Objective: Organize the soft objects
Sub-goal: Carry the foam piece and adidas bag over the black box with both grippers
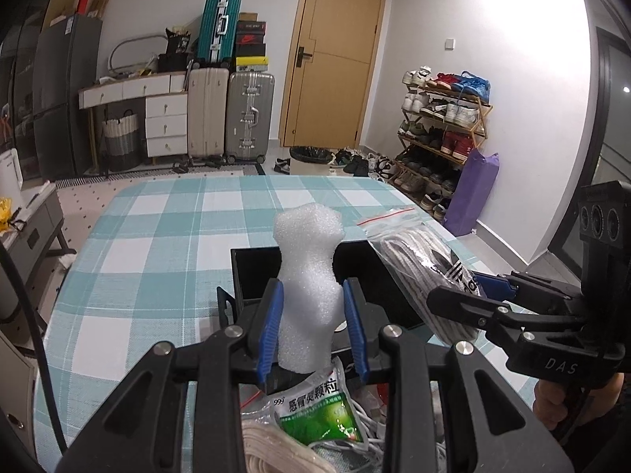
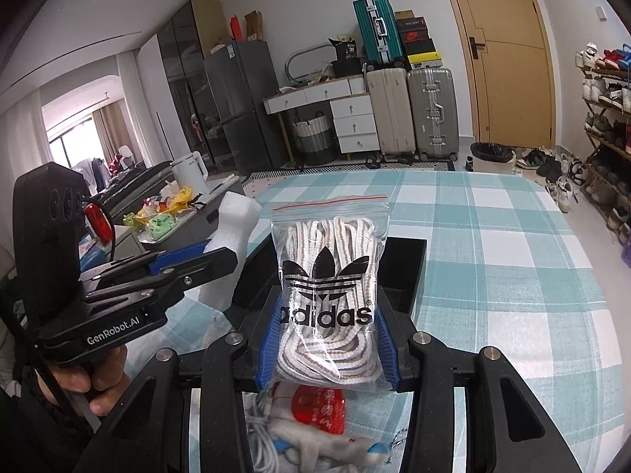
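In the left wrist view, the left gripper (image 1: 313, 325) stood at lower centre of the frame, its blue-padded jaws closed on the lower part of a white, knobbly piece of packing foam (image 1: 307, 272). The foam rose upright out of the pads toward the middle of the picture, its crumpled top well above the fingertips. Directly behind it lay an open black rectangular tray (image 1: 252, 272) on the teal-and-white checked tablecloth (image 1: 157, 244). Under the gripper, at the bottom edge, lay a green-and-white medicine sachet (image 1: 315, 410) and a coil of cream cord (image 1: 272, 449).

At the right of that frame the right gripper (image 1: 479, 283) reached in from the side, holding a clear zip bag of striped white shoelaces (image 1: 418, 260) slanted over the tray's right part.

In the right wrist view, the same bag of laces (image 2: 329, 287), printed with a black trefoil logo, filled the centre, pinched at its lower half between the right gripper's (image 2: 327, 347) blue pads, its red-striped seal uppermost. The black tray (image 2: 406, 272) showed just behind it. The left gripper (image 2: 209, 254) sat at centre left, a hand (image 2: 86, 378) round its grip, with the foam (image 2: 232, 236) clamped and standing just left of the bag. Below, at the bottom of the frame, lay a red round item (image 2: 319, 406) and white cables (image 2: 260, 433).
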